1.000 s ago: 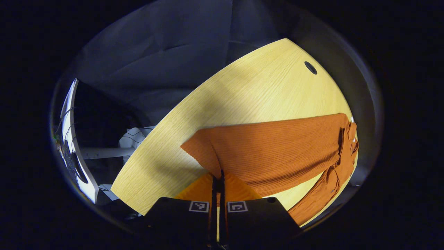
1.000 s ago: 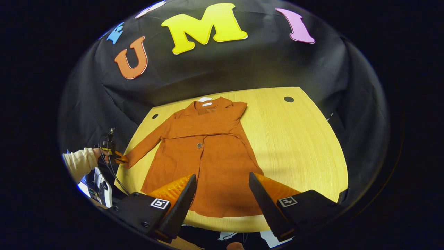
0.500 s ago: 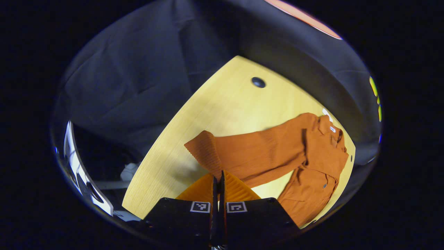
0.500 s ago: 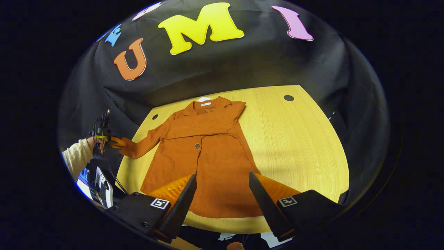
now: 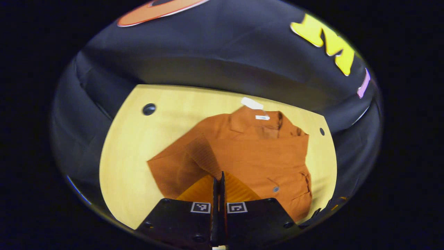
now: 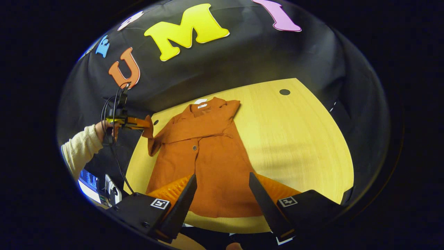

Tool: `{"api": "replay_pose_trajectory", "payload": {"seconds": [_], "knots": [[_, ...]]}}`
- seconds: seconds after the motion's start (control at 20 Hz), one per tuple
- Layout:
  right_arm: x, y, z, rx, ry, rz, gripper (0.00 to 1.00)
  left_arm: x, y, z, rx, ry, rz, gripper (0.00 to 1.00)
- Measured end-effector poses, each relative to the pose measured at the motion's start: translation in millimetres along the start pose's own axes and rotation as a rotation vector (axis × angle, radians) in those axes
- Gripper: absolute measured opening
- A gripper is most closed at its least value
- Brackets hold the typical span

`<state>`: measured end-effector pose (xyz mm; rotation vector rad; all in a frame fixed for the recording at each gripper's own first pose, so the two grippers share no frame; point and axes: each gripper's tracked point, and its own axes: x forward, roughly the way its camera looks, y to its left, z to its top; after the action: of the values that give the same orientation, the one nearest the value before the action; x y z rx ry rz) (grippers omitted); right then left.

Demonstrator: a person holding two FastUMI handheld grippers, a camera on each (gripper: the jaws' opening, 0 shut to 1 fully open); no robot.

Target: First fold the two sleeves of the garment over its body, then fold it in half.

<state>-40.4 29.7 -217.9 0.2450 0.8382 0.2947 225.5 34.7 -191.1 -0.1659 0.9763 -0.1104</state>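
Garment (image 6: pixel 208 156) flat on tabletop (image 6: pixel 295 139).
Left claw (image 5: pixel 218 180) clenched on lifted sleeve (image 5: pixel 180 163); right claw (image 6: pixel 222 194) released.

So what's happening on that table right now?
Left gripper shut on sleeve cuff, lifted off table. Right gripper open above hem. Other sleeve already folded over garment. Nothing in the way.

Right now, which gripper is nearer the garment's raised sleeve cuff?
Left. The left gripper has its jaws shut on the sleeve cuff, lifted beside the table. The right gripper hangs open over the garment's hem, apart from it.
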Motion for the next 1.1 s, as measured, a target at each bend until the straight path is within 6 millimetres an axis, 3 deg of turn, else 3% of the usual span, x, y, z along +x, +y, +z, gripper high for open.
{"api": "replay_pose_trajectory", "payload": {"seconds": [0.3,0.35,0.4,0.55,0.7,0.75,0.85,0.9,0.95,1.1], "knots": [[-1,-40,-3,0.058,0.030,0.001,0.97,63,-146,41,0.070,0.067,-0.086,0.03],[-2,-48,-3,0.065,0.029,-0.006,0.94,73,-170,47,0.077,0.081,-0.096,0.03],[-1,-53,-2,0.078,0.028,-0.006,0.98,83,-195,53,0.088,0.089,-0.114,0.03],[-4,-69,0,0.101,0.022,-0.021,0.97,109,-266,70,0.103,0.116,-0.160,0.03],[-1,-81,-2,0.107,0.037,-0.038,0.97,128,-324,90,0.117,0.150,-0.168,0.03],[0,-83,-4,0.107,0.045,-0.039,0.93,133,-341,99,0.119,0.154,-0.174,0.03],[0,-86,-7,0.095,0.057,-0.046,0.97,141,-367,124,0.124,0.150,-0.168,0.00],[0,-88,-7,0.088,0.059,-0.051,0.98,149,-331,83,0.121,0.143,-0.172,0.04],[0,-89,-8,0.083,0.063,-0.053,0.98,143,-359,109,0.111,0.139,-0.178,0.04],[1,-90,-8,0.083,0.071,-0.060,0.97,151,-361,121,0.082,0.117,-0.162,0.04]]}}
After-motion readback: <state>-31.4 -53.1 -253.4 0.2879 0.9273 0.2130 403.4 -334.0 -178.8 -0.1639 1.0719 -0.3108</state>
